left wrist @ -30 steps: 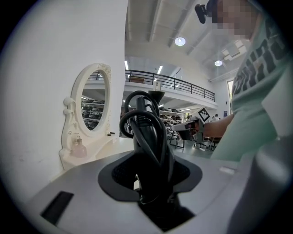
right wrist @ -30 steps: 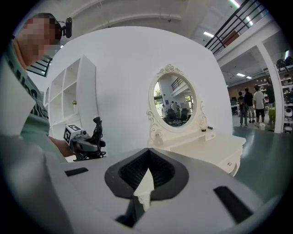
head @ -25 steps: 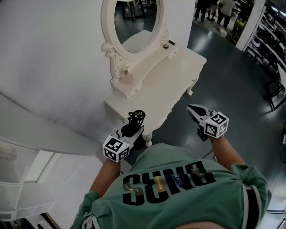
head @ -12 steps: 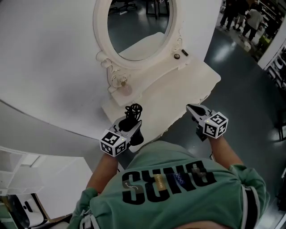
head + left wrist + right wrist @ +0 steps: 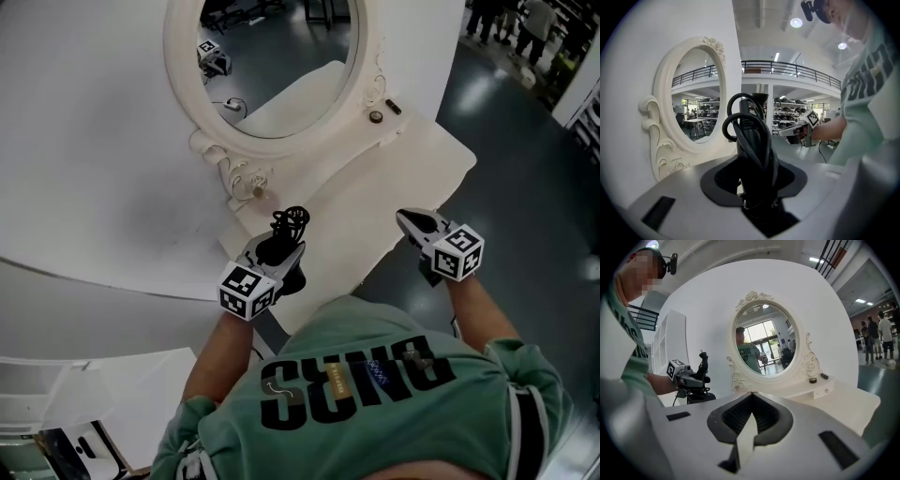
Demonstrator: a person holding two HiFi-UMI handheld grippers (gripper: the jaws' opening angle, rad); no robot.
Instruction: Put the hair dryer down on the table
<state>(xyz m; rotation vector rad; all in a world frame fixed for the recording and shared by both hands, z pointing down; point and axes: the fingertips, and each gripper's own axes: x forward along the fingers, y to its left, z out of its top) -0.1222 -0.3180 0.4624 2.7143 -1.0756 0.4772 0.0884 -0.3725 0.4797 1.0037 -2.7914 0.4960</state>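
Between the jaws of my left gripper (image 5: 281, 255), which are clamped part-way closed on its black body, sits the hair dryer (image 5: 752, 154). Its long axis rises forward and up from the pads, with the cord (image 5: 725, 127) coiled at the far end. Ahead of and below these jaws lies the white table (image 5: 375, 202), its near corner just under the dryer; the oval mirror (image 5: 272, 66) stands beyond. Off to the right, my right gripper (image 5: 751, 397) has its jaws closed together on nothing, beside the table's near edge. By this layout the set-down falls to the left hand: forward and down, laying the long axis flat.
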